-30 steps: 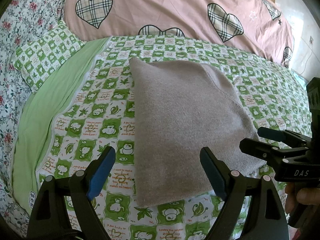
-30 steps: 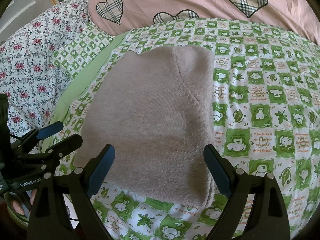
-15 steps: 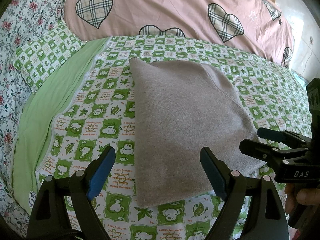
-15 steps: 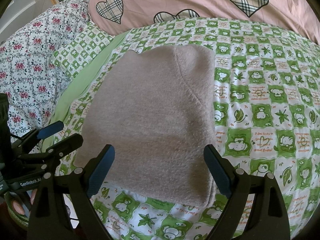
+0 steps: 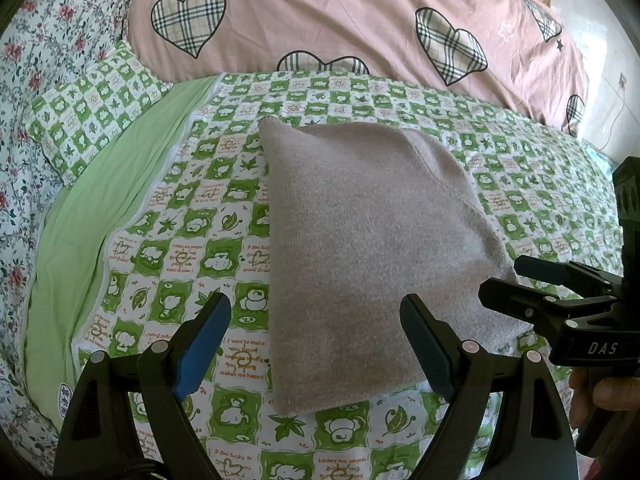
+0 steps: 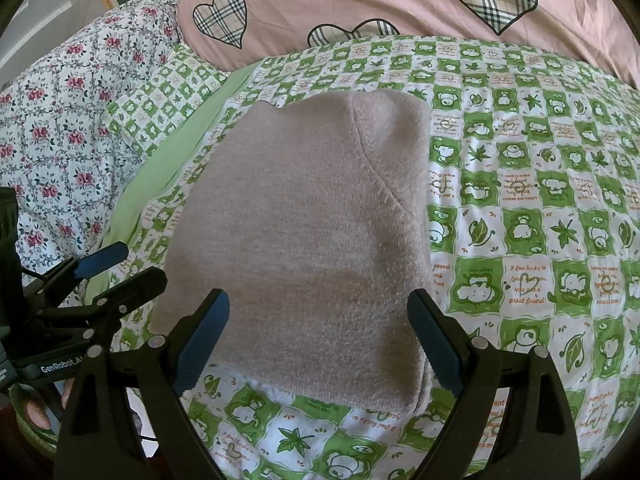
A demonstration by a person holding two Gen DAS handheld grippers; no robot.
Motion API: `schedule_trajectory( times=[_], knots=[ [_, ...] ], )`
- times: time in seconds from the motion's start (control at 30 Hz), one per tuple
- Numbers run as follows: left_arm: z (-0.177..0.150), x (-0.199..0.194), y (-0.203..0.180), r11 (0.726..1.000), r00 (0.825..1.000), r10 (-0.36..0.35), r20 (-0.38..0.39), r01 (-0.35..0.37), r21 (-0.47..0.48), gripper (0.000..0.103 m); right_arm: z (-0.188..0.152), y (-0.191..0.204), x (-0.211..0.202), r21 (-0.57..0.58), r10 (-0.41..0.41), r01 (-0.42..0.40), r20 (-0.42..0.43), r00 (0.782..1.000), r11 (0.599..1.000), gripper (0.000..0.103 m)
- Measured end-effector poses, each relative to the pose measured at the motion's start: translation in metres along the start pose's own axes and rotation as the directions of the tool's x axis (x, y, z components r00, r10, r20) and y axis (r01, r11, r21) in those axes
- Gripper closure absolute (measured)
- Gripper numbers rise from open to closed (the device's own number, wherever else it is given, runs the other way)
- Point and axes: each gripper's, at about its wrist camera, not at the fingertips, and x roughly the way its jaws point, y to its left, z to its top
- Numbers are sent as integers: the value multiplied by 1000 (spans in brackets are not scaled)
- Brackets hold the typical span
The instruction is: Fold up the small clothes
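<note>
Folded taupe knit garment (image 5: 360, 248) lies flat at frame centre on the green-checked bedsheet (image 5: 168, 248), w/ pink heart-print quilt (image 5: 340, 12) across the top. Left gripper (image 5: 316, 344) & right gripper (image 6: 318, 344) sit at the bottom edge, jaws wide apart, nothing clamped, above the garment's near edge.

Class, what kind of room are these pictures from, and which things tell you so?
Most likely a bedroom: a green-and-white checked bedsheet covers a bed, with a pink heart-print quilt and a flowered quilt piled behind.

folded sweater (image 5: 368, 256) on quilt (image 5: 168, 248), before pillow (image 5: 340, 12)
</note>
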Motion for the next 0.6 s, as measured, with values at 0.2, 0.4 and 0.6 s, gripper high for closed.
schedule_trajectory(
  times=[0.2,0.4,0.6],
  knots=[
    [1,0,0,1000,1000,-1,0,1,0,16,0,0,-1,0,0,0,0,1000,1000,12],
    [0,0,0,1000,1000,-3,0,3,0,16,0,1,-1,1,-1,1,1,1000,1000,12],
    [2,0,0,1000,1000,-2,1,2,0,16,0,0,-1,1,1,-1,1,1000,1000,12]
  ],
)
